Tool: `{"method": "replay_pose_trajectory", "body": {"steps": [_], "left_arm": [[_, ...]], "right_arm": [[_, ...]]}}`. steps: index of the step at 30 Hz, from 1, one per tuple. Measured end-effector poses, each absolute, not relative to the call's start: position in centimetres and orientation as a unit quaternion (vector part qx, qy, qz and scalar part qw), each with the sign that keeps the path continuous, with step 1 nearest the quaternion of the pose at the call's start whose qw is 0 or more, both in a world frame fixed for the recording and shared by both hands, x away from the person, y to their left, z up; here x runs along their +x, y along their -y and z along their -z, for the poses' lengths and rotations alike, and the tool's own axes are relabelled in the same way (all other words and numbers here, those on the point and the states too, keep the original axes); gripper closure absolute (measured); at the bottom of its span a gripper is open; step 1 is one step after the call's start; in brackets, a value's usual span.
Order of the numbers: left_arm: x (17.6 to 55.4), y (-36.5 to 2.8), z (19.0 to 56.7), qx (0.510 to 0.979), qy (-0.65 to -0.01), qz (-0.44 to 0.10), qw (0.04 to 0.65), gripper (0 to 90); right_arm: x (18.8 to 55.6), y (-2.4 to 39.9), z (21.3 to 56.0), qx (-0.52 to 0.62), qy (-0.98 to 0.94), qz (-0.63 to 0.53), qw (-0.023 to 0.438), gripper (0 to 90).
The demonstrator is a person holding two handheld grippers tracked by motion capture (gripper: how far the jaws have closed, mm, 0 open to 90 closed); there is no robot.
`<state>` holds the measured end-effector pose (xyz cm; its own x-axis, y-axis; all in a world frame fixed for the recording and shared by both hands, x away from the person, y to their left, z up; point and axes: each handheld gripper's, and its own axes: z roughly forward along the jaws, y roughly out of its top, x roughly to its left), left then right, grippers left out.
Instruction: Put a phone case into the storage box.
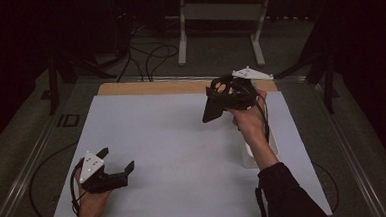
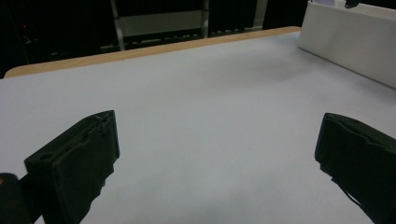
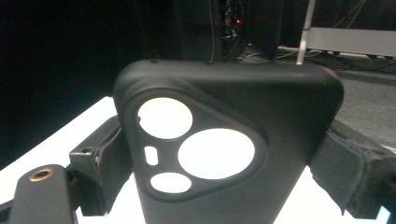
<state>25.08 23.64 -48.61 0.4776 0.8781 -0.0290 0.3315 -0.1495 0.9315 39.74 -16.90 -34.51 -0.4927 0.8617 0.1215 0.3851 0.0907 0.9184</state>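
A black phone case (image 1: 212, 110) with round camera cutouts is held up above the far right part of the white table surface (image 1: 182, 139). My right gripper (image 1: 223, 93) is shut on it near its camera end. In the right gripper view the case (image 3: 280, 116) stands upright between the two jaws of the right gripper (image 3: 224, 156), its back facing the camera. My left gripper (image 1: 117, 160) rests low over the near left of the table, open and holding nothing. In the left gripper view the left gripper (image 2: 217, 149) has its jaws wide apart over bare white surface.
A white box (image 1: 261, 152) sits on the table's right side, partly under the right forearm; it shows as the white box (image 2: 350, 44) in the left gripper view. A wooden strip (image 1: 155, 87) runs along the far edge. A metal stand (image 1: 221, 12) and cables lie beyond.
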Motion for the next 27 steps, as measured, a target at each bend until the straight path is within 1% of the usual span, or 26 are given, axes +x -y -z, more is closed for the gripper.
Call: {"method": "replay_pose_trajectory", "body": {"steps": [27], "left_arm": [[25.0, -23.6, 48.6, 0.703, -0.432, -0.281, 0.490, 0.7]], "right_arm": [[42.3, 19.9, 34.9, 0.493, -0.676, -0.480, 0.264, 13.2]]}}
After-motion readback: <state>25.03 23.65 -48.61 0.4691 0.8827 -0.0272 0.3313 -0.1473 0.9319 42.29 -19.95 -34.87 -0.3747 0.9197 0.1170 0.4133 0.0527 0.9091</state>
